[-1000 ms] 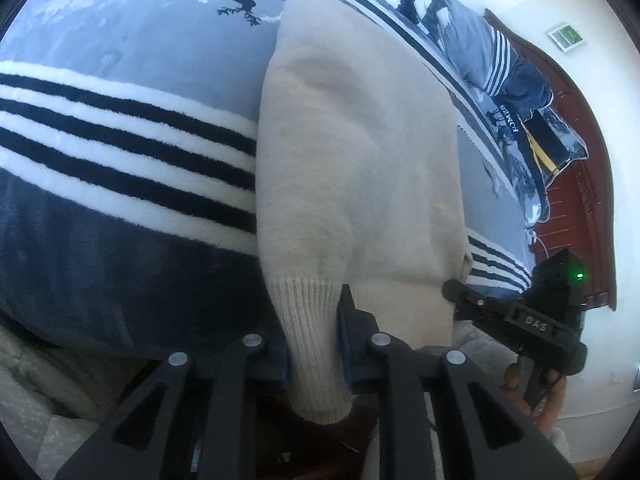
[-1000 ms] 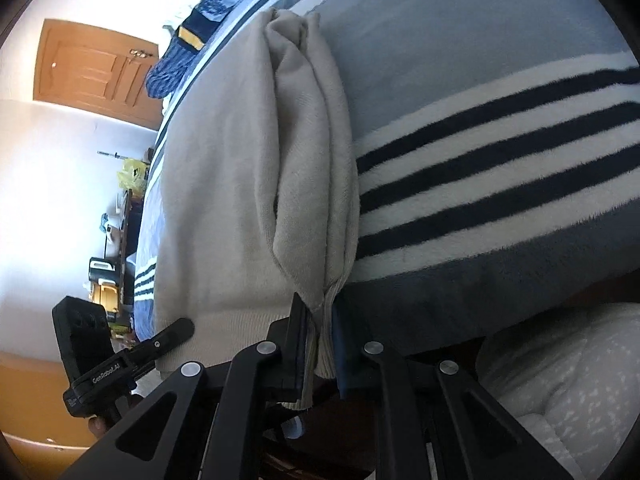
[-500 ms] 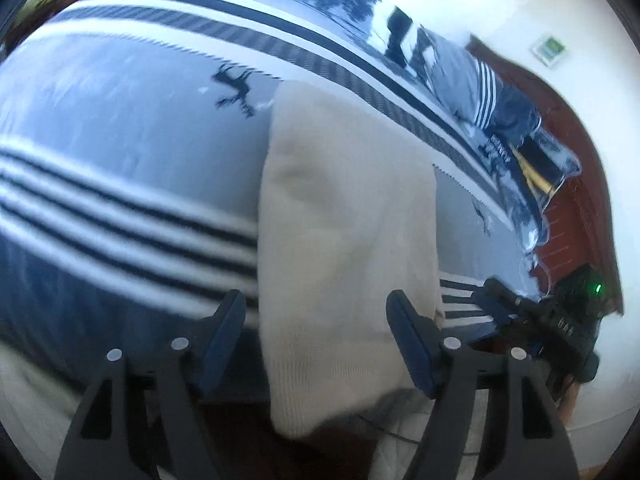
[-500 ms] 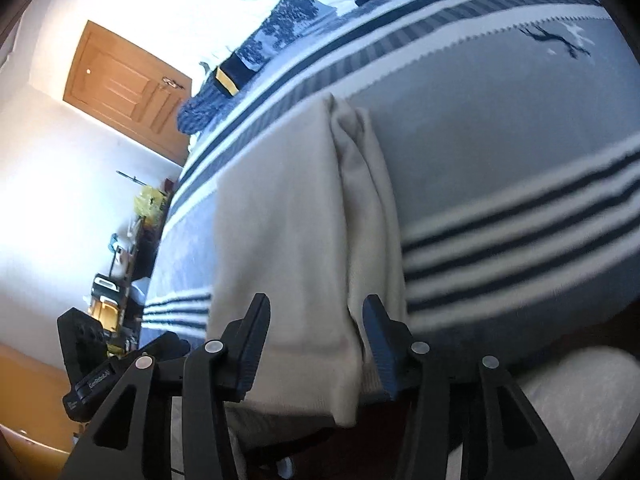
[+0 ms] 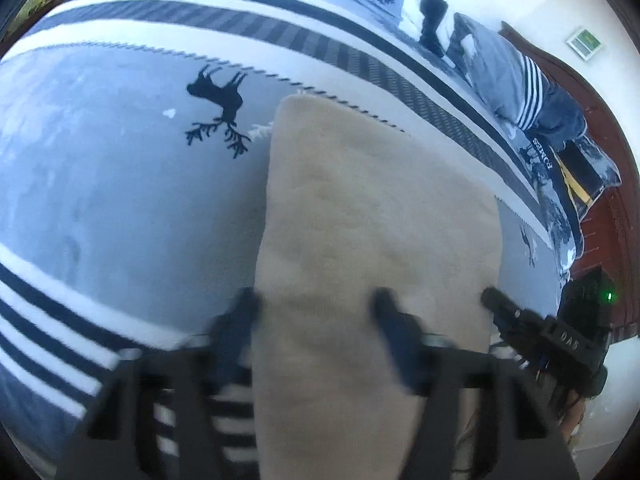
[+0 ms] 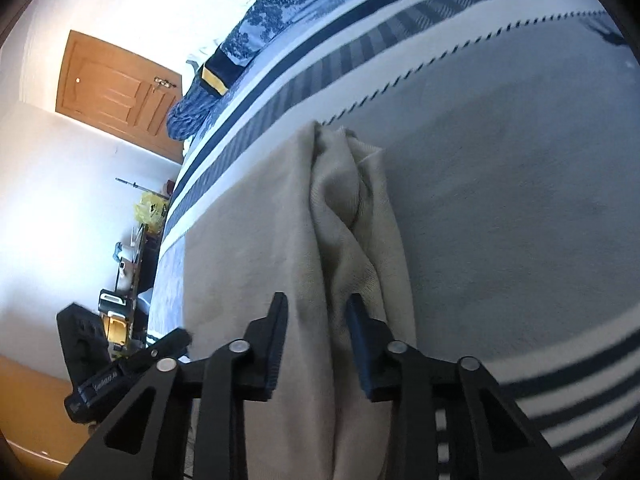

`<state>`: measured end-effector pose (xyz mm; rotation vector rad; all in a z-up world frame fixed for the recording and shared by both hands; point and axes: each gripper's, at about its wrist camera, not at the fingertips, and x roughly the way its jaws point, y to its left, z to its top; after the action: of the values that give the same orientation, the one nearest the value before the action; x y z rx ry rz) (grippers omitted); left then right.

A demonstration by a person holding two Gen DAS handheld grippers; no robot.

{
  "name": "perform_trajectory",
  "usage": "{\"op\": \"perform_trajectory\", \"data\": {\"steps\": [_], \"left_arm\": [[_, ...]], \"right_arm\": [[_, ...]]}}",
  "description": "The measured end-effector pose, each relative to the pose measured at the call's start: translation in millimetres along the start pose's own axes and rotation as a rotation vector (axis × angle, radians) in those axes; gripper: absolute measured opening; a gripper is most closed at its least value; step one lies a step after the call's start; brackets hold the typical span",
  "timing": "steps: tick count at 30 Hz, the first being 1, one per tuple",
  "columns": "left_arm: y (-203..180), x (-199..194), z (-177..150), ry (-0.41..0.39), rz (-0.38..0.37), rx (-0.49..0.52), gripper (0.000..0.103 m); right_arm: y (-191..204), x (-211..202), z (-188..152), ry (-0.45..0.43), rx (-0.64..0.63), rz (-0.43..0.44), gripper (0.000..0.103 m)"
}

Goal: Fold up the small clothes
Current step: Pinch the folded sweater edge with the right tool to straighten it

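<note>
Grey fleece, striped in white and navy, covered the bed (image 5: 100, 208), its near edge cut off by the frame. On it lay a beige sweater (image 5: 360, 232), folded lengthwise, with bunched folds along its right side (image 6: 360, 216); its near end was hidden under both tools. The left tool (image 5: 316, 320) was blurred, fingers spread wide over the knit, gripping nothing. The right tool (image 6: 318, 328) also stood open, straddling the folds.

Sweater (image 5: 360, 248) lies on blanket (image 5: 120, 200); deer print (image 5: 220, 112) to its left, pillows (image 5: 532, 92) behind, door (image 6: 116, 92) beyond.
</note>
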<state>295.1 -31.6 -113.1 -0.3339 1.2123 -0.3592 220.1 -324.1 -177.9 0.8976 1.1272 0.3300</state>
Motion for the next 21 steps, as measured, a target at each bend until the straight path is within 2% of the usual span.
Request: {"op": "perform_trajectory", "data": {"steps": [1,2,3,4,6,9,11,13,14,15,16,19,20,21], "left_arm": [[1,-2,-1,-0.013,-0.005,-0.013,0.039],[1,-6,-4,-0.035,-0.020,-0.011,0.035],[0,-11,-8,-0.063,-0.020,0.002,0.028],[-1,-12,-11,-0.080,-0.003,0.019,0.025],[0,-9,-17,-0.093,0.004,0.025,0.025],[0,-8,-19,-0.099,0.023,0.028,0.030],[-3,-15,-18,-0.108,0.023,0.014,0.035],[-4,-20,-19,-0.111,0.032,0.012,0.050],[-4,-23,-20,-0.113,0.037,0.014,0.054],[-5,-23,-21,-0.111,0.034,0.019,0.061],[-6,-22,-21,-0.095,0.028,0.029,0.064],[-6,-23,-27,-0.052,0.005,0.030,0.064],[-6,-24,-31,-0.046,-0.003,0.034,0.064],[-7,-25,-35,-0.040,-0.001,0.047,0.064]], "right_arm": [[-1,0,1,-0.003,0.004,-0.002,0.009],[-3,-5,1,-0.013,0.008,0.003,0.004],[-3,-10,1,-0.023,0.007,0.035,0.004],[-1,-16,1,-0.037,-0.004,0.039,0.004],[7,-18,-3,-0.033,-0.074,-0.061,0.003],[9,3,-8,0.017,-0.117,-0.188,0.003],[23,-8,-8,-0.034,-0.154,-0.195,0.003],[31,-14,-9,-0.062,-0.187,-0.221,0.003],[29,-9,-10,-0.042,-0.188,-0.230,0.003],[23,-1,-12,-0.004,-0.180,-0.230,0.003],[17,6,-13,0.027,-0.162,-0.228,0.004],[17,-8,-13,-0.015,-0.128,-0.160,0.005],[20,-16,-13,-0.038,-0.136,-0.156,0.012],[22,-24,-14,-0.056,-0.136,-0.158,0.029]]}}
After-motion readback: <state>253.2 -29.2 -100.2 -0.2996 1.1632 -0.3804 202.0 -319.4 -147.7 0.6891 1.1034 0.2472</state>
